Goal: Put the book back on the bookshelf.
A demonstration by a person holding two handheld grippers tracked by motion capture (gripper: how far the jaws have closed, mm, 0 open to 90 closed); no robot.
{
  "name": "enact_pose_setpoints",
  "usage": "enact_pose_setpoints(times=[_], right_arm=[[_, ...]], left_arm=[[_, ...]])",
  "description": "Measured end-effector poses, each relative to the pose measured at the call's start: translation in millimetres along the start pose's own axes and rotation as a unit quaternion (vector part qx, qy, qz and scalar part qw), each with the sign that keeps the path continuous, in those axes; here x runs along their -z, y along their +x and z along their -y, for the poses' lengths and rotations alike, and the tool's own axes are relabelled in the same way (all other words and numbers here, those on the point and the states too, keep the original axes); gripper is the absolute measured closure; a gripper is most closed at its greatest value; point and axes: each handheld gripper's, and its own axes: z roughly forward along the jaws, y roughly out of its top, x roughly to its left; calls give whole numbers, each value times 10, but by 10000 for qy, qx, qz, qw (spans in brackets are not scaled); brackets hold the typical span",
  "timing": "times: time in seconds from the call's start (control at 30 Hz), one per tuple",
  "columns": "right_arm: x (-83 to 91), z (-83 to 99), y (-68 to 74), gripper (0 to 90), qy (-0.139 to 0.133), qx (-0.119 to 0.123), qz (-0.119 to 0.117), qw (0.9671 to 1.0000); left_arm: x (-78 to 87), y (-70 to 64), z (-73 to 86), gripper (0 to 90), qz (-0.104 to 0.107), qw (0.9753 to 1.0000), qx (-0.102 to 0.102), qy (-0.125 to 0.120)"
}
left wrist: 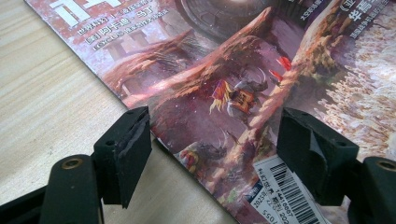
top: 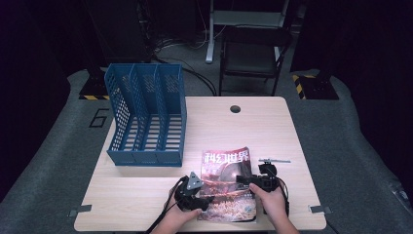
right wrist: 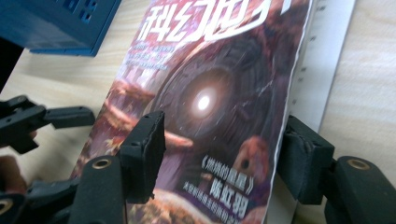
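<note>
A thin magazine with a shiny red and brown picture cover [top: 228,183] lies near the front edge of the light wooden table [top: 146,195], a bit right of the middle. White letters run across the top of its cover.

The left gripper [top: 207,200] is at the left side of the magazine, low down near the front corner. In the left gripper view, its two black jaws stand wide open. One jaw is over the bare wood and the other is over the cover, next to the white barcode sticker [left wrist: 280,196]. The left edge of the magazine [left wrist: 196,93] runs between them. The jaws hold nothing.

The right gripper [top: 242,180] is at the right side of the magazine. In the right gripper view its jaws are wide open too, with the right edge of the magazine [right wrist: 210,107] between them. That edge looks lifted a little, with a pale page showing under it, but the view is too blurry to be sure. It is hard to tell if the pads touch the paper.

A tall blue plastic file rack with three slots [top: 146,114] stands on the back left part of the table, well apart from the magazine. A small round hole [top: 235,108] sits near the far edge of the table.
</note>
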Motion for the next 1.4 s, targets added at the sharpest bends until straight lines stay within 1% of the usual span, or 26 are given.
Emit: enact_pose_setpoints(times=[0.03, 0.07, 0.13, 0.23, 0.33, 0.4, 0.43, 0.57, 0.6, 0.63, 0.67, 0.73, 0.77, 0.83, 0.87, 0.97, 1.0, 1.07, 1.13, 1.2, 1.23, 1.27, 1.3, 1.33, 1.37, 1.4], right_arm=[[8, 10, 9, 381, 35, -17, -44, 10000], [14, 17, 8, 382, 70, 59, -85, 9999], [28, 37, 24, 388, 178, 109, -147, 9997], [27, 64, 57, 389, 356, 234, -176, 9989], [-1, 69, 63, 395, 365, 313, -168, 9987], [-9, 63, 65, 403, 354, 243, -217, 9988], [-17, 60, 65, 404, 343, 241, -249, 9988], [-43, 38, 74, 420, 428, 270, -322, 9982], [-49, 33, 72, 432, 462, 264, -320, 9981], [-43, 24, 78, 460, 559, 236, -309, 9977], [-46, 14, 59, 488, 554, 361, -267, 9975], [-34, -5, 51, 512, 732, 386, -237, 9963], [-31, -13, 48, 521, 814, 363, -238, 9957], [-30, -28, 5, 543, 905, 527, -258, 9942], [-28, -29, -1, 554, 960, 524, -269, 9936], [-30, -32, -11, 569, 1000, 590, -298, 9928], [-28, -33, 0, 572, 1036, 511, -316, 9928], [-33, -41, -23, 575, 1054, 598, -365, 9920], [-35, -45, -28, 584, 1098, 606, -431, 9912], [-31, -54, -37, 598, 1150, 644, -458, 9902], [-26, -59, -36, 607, 1187, 615, -462, 9899], [-23, -69, -49, 615, 1211, 671, -486, 9892], [-16, -73, -48, 627, 1253, 634, -486, 9889], [-12, -81, -66, 637, 1270, 708, -509, 9881], [0, -85, -68, 647, 1358, 625, -565, 9871], [1, -86, -79, 656, 1382, 612, -587, 9868]], left_arm=[[0, 0, 0, 262, -4, 10000, 1, 1], [0, 0, 0, 262, -4, 10000, 1, 0], [3, 0, -2, 262, -6, 10000, -2, 23], [-1, 1, -1, 262, -10, 10000, -9, -10], [-1, 2, 3, 262, -8, 10000, -13, -29], [2, 2, 12, 262, 4, 10000, -4, -42], [-2, -6, 17, 262, -8, 10000, 50, -85], [-4, -5, 16, 262, 0, 9999, 51, -94], [0, 1, 14, 262, 5, 10000, 4, -70], [-1, 0, 13, 262, 7, 10000, 23, -70], [-2, 1, 13, 262, 25, 10000, 29, -78], [12, 22, 3, 264, 71, 10000, -28, 0], [7, 29, 5, 268, 55, 10000, -53, -36], [9, 33, 4, 272, 69, 10000, -60, -23], [10, 33, 4, 272, 65, 10000, -69, -21], [5, 26, 7, 272, 53, 10000, -36, -58], [11, 31, 6, 272, 101, 9999, -42, -29], [5, 27, 9, 272, 60, 10000, -42, -67], [12, 33, 5, 273, 106, 9999, -53, -22], [12, 32, 5, 272, 105, 9999, -49, -23], [12, 32, 6, 273, 104, 9999, -49, -24], [9, 32, 8, 273, 67, 9999, -72, -41], [8, 32, 9, 273, 62, 9999, -71, -46], [9, 32, 10, 273, 60, 9999, -68, -48], [9, 32, 10, 275, 58, 10000, -63, -50], [9, 32, 9, 276, 57, 10000, -61, -47]])
